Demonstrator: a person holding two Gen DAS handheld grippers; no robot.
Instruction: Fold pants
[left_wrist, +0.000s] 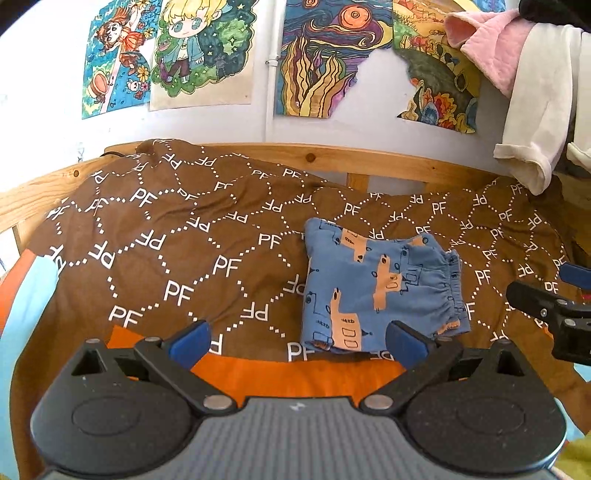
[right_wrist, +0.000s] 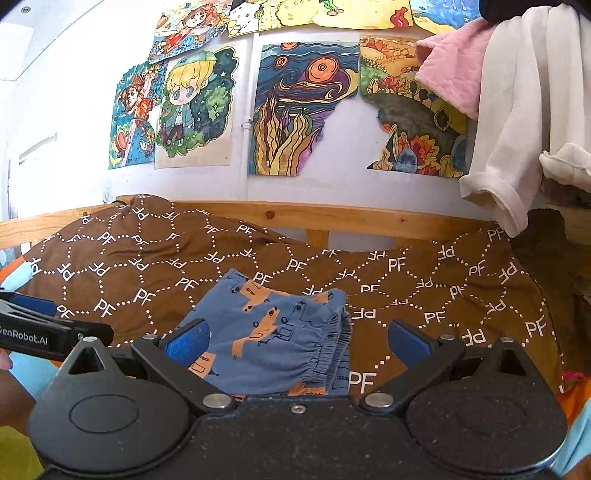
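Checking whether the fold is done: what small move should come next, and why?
Probably draw both back. The blue pants already lie as a compact folded bundle on the brown cover; left hand-held gripper and right hand-held gripper are open, holding nothing.

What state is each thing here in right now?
Pants: folded small, lying on the blanket.
Blanket: spread out, wrinkled.
Left gripper: open, empty.
Right gripper: open, empty.
Pink cloth: hanging.
White cloth: hanging.

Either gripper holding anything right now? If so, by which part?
Nothing is held. Left gripper and right gripper both have jaws open and empty; the folded pants lie free on the brown blanket.
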